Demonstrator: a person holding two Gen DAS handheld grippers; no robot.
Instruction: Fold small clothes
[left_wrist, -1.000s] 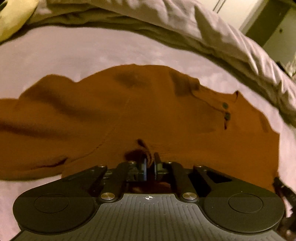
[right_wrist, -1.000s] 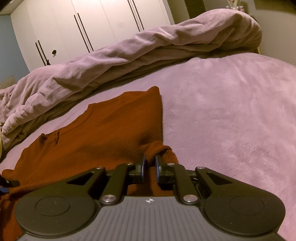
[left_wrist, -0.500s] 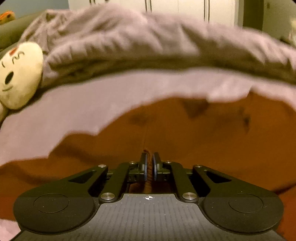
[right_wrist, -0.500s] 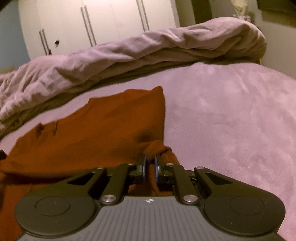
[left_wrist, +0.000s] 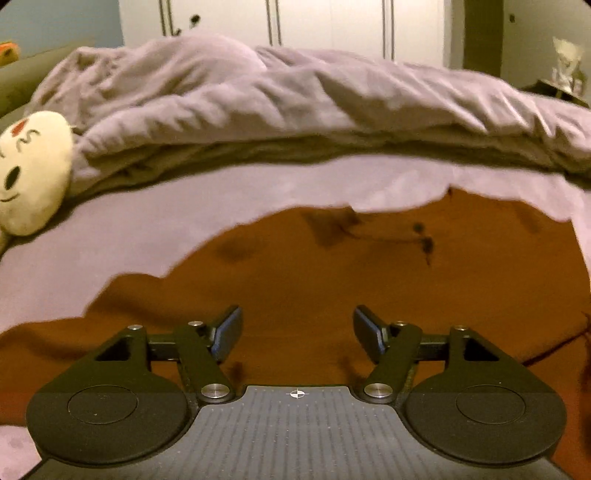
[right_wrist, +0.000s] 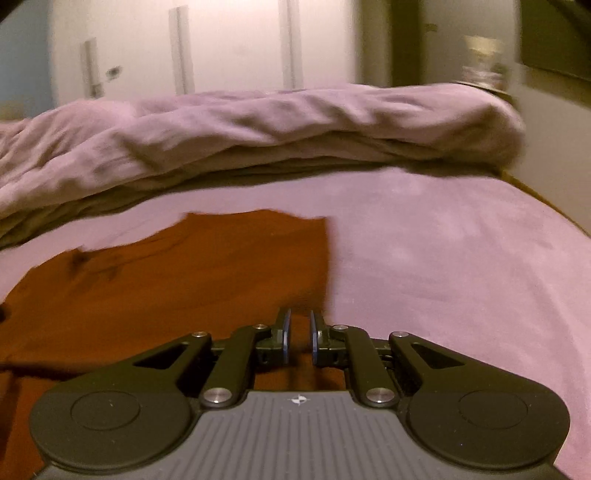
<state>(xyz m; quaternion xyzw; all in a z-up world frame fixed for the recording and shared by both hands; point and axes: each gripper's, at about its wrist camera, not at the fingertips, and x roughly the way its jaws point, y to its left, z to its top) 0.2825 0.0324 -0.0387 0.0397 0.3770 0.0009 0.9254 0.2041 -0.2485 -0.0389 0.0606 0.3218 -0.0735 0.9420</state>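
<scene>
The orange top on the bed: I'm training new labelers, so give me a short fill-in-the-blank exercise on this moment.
1. The orange top lies on a bed sheet coloured ____.
2. The left gripper has jaws that are ____, with nothing pinched between them.
3. Beyond the top lies a bunched-up ____.
4. At the left wrist view's left edge sits a cream ____ with a drawn face.

Missing words: purple; opening; duvet; plush toy
</scene>
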